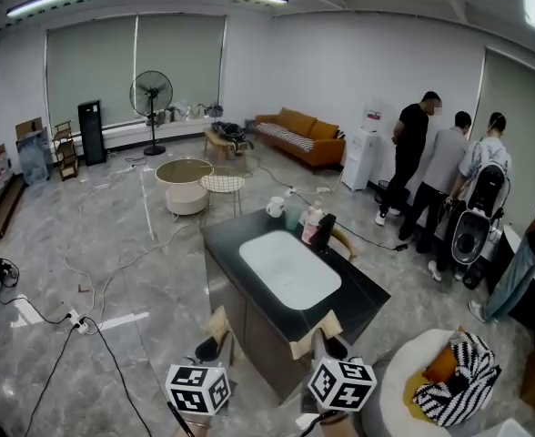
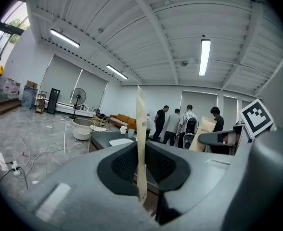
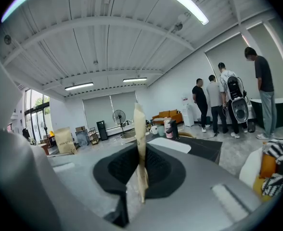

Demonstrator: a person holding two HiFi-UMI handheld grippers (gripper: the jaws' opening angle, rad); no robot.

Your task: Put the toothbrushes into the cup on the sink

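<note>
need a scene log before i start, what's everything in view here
black sink counter: 1, white basin, centre
cups: 3, white, pale green, pink, counter's far end
orange sofa: 1, back wall
black standing fan: 1, by window
round tables: 2, beige, white, behind counter
white water dispenser: 1, beside sofa
people: 4, standing right
white beanbag: 1, striped cushion, lower right
tan paper packets: 2, one per gripper
left gripper, right gripper: grey, each shut on a packet

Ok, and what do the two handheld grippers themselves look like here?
Left gripper and right gripper match: grey moulded bodies, black textured recesses, flat tan jaws with faint print, and a white cube carrying black square markers on each.
</note>
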